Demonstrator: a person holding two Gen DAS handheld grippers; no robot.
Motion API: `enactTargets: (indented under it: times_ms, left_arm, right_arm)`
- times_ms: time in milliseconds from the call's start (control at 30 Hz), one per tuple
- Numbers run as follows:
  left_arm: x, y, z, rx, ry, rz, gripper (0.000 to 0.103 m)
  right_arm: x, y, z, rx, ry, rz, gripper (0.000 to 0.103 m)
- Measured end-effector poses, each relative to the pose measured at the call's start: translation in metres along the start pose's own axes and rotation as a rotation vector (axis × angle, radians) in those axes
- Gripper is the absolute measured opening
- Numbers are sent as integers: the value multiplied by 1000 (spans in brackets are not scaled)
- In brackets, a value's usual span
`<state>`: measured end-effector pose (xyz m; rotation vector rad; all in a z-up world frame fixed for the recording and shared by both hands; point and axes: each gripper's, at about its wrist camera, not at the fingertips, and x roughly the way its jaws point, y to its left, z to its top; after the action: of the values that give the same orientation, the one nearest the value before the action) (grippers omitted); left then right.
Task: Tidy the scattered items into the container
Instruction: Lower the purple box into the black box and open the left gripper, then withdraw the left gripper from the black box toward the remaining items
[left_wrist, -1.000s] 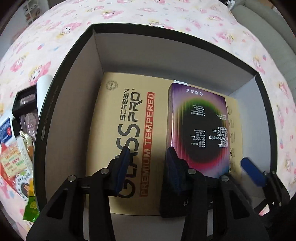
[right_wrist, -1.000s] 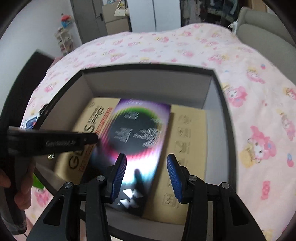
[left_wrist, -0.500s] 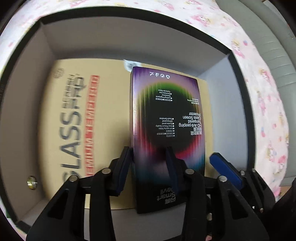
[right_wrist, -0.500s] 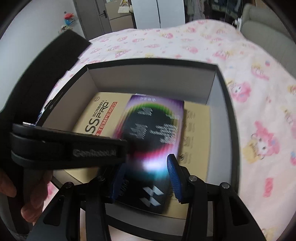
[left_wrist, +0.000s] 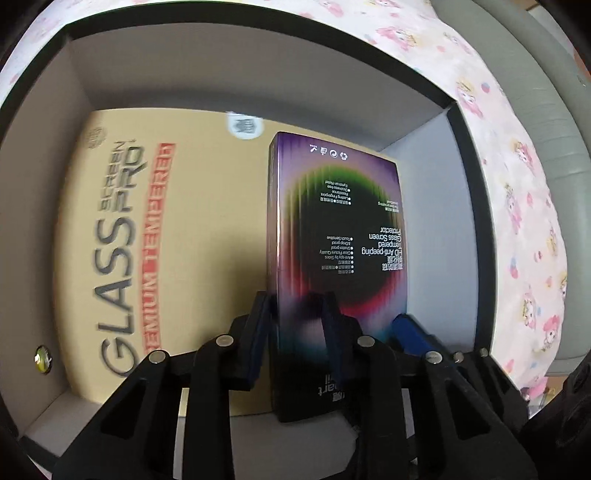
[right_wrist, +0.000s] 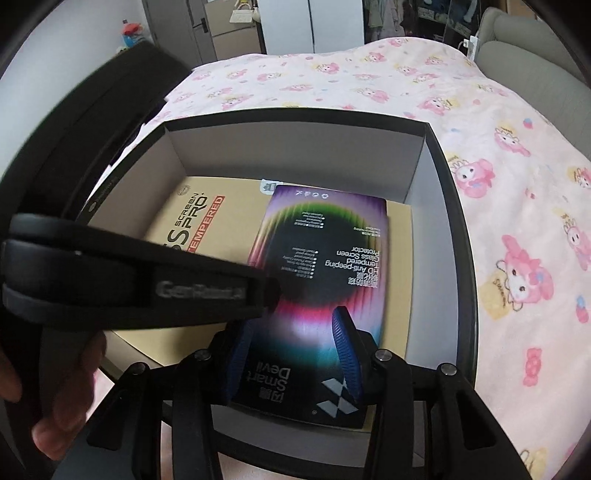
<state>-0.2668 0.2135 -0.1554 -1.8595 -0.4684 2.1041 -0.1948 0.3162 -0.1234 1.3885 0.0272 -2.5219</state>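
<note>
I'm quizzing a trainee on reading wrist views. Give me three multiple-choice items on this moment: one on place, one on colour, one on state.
1. Where does the purple box lie?
A. on the bedspread
B. inside the container, on the tan box
C. on the floor

2. What colour is the word TEMPERED on the tan box?
A. red
B. green
C. white

3. How does the left gripper stand?
A. shut on nothing
B. fingers either side of the purple box's near end
C. outside the container

Answers: B, it overlaps the tan box within the walls; A, red lettering; B, blue pads flank the box.
</note>
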Motion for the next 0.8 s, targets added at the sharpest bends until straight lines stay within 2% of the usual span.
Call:
enactTargets:
  times_ms: [100,233,433,600,800]
  left_arm:
    - [7,-4,3,-22,43,-52,34]
    - [0,-4,2,-14,22,-65,34]
    - [-38,-9,-13,43,-92,-37,34]
    - [-83,-10,-38,80,-227,-12,35]
    - [-133,2,-72,179,-320,-1,36]
  right_arm:
    - [1,-1,-1,8,-1,9,39]
    - [2,-3,-3,20,-1,20,39]
    - [-9,-2,-8,47,-29,22,40]
    - [-30,3,-14,79,-79,11,41]
    - [-56,9,-21,116,-139,-3,41]
